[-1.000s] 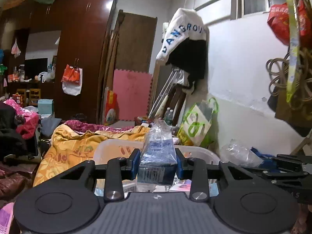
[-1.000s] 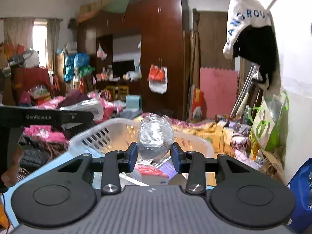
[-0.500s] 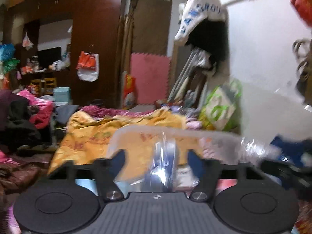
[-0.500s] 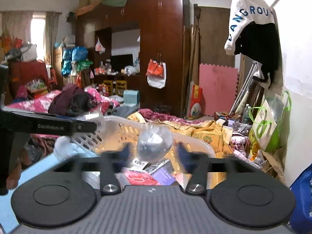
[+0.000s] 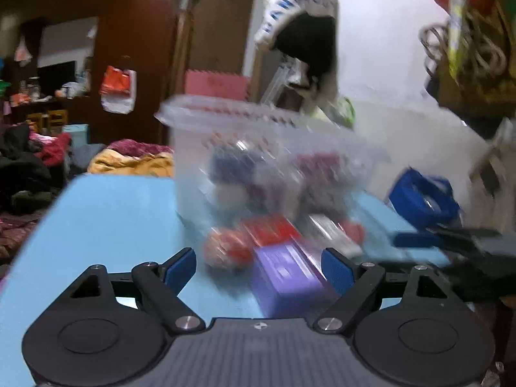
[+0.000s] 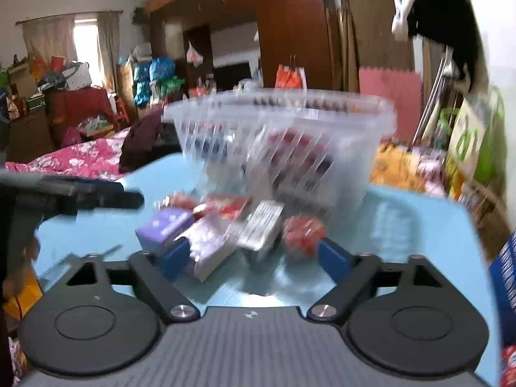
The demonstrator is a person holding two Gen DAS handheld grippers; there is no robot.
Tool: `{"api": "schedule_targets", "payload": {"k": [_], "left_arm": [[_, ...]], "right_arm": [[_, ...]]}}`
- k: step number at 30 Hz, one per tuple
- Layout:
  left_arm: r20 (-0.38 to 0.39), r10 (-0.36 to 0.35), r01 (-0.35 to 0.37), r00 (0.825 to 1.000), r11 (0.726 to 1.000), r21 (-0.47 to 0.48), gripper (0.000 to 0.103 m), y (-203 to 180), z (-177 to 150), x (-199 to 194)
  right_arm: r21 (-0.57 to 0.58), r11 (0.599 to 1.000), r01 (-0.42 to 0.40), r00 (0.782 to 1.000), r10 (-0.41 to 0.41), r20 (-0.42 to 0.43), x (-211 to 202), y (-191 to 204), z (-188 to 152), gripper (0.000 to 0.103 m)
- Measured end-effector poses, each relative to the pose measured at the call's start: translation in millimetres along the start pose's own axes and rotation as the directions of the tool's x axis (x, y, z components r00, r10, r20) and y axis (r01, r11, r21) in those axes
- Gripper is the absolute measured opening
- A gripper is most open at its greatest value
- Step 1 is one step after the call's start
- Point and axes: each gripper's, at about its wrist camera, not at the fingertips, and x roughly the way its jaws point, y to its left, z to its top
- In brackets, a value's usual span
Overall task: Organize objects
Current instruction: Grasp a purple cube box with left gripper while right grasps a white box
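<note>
Over a light blue table (image 5: 106, 213), left gripper (image 5: 259, 266) angled slightly downward, jaws spreading apart, pinching nothing; purple box (image 5: 287, 277) lying between the blue pads, near end toward the camera, long axis running near to far, leaning a little left at the far end. Red round packet (image 5: 225, 245) just left of it. Right gripper (image 6: 254, 259) pitched down likewise, jaws closing, not yet pressing anything; white-purple packet (image 6: 209, 248) against its left pad. Beyond the loose pile, clear slotted basket (image 6: 338, 122) upright on the table's far part, holding blurred items. Motion blur throughout.
</note>
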Motion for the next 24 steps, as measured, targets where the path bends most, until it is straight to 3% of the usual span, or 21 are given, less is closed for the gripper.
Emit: {"api": "schedule_targets", "payload": {"k": [4,7,9,20,22,23,24], "left_arm": [[-0.094,0.052,-0.045,0.994,0.996,0.073,0.087,-9.3,-9.1,22.8],[-0.102,0.097,-0.091,0.99,0.994,0.057,0.087,-0.7,-12.3,23.8],[-0.097,0.117,-0.114,0.988,0.993,0.031,0.087,7.2,-14.7,19.7],[-0.118,0.181,-0.172,0.976,0.982,0.077,0.087,-2.0,-10.3,29.0],[-0.109,0.188,-0.182,0.976,0.981,0.064,0.084,-1.5,-10.2,28.5],[-0.105,0.179,-0.174,0.978,0.983,0.053,0.08,0.2,-9.9,27.9],[-0.1,0.169,-0.165,0.981,0.985,0.043,0.077,1.9,-10.1,26.7]], "right_arm": [[0.004,0.999,0.041,0.999,-0.041,-0.028,16.3,3.0,3.9,0.066],[0.01,0.999,0.051,0.998,-0.05,-0.036,16.7,2.9,6.6,0.063],[0.032,0.998,0.045,0.998,-0.044,-0.044,14.2,0.5,3.4,0.042],[-0.034,0.995,0.09,0.993,-0.092,-0.078,31.5,8.9,4.3,0.048],[-0.021,0.996,0.088,0.993,-0.089,-0.081,32.4,5.8,2.0,0.042],[-0.006,0.997,0.083,0.994,-0.083,-0.069,29.2,3.8,1.4,0.029],[-0.006,0.996,0.084,0.995,-0.084,-0.055,24.1,3.2,0.0,0.029]]}}
